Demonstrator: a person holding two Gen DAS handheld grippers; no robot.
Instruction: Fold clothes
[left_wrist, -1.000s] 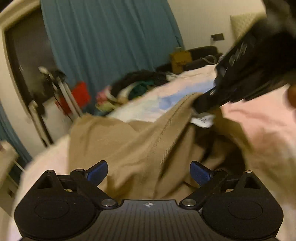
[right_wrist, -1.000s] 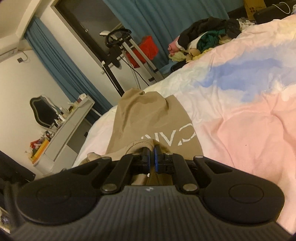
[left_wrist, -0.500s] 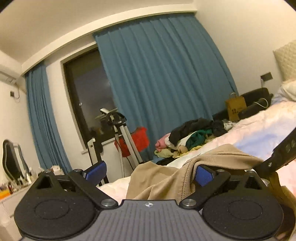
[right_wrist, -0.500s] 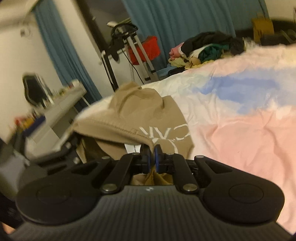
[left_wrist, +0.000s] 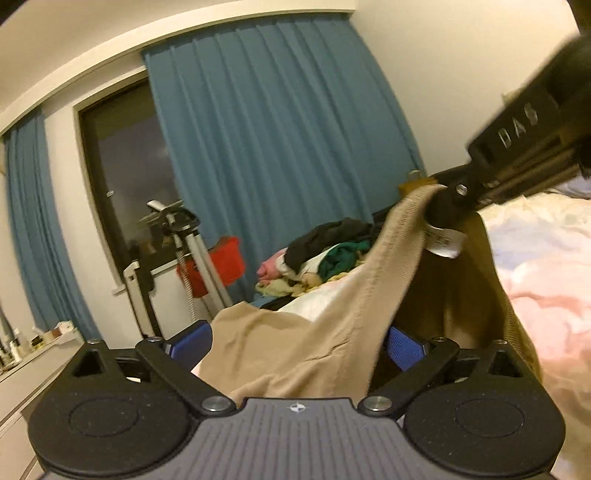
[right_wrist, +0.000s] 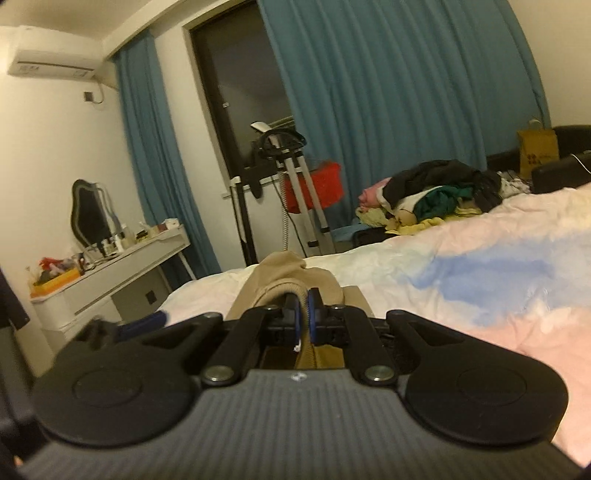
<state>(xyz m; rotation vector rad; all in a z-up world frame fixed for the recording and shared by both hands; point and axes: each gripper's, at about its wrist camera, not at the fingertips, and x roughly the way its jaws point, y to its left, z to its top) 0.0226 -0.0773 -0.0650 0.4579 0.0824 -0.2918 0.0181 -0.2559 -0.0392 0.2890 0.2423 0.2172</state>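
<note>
A tan garment (left_wrist: 295, 347) hangs lifted above the bed. My right gripper (right_wrist: 303, 308) is shut on the garment's ribbed edge (right_wrist: 291, 284). In the left wrist view it holds the cloth up at the upper right (left_wrist: 443, 206), with a white label (left_wrist: 443, 242) dangling below. My left gripper (left_wrist: 297, 341) is open, its blue pads (left_wrist: 404, 347) on either side of the hanging tan cloth, which drapes between the jaws. The left gripper also shows at the left edge of the right wrist view (right_wrist: 140, 323).
The bed has a white, blue and pink duvet (right_wrist: 498, 266). A pile of mixed clothes (right_wrist: 428, 199) lies at its far side. An exercise machine (right_wrist: 280, 192), a red box (right_wrist: 321, 184), a white dresser (right_wrist: 122, 273) and blue curtains (left_wrist: 277, 147) stand behind.
Both grippers rose from the bed. The right gripper lifted the tan garment's edge. The cloth now hangs between the left gripper's open jaws.
</note>
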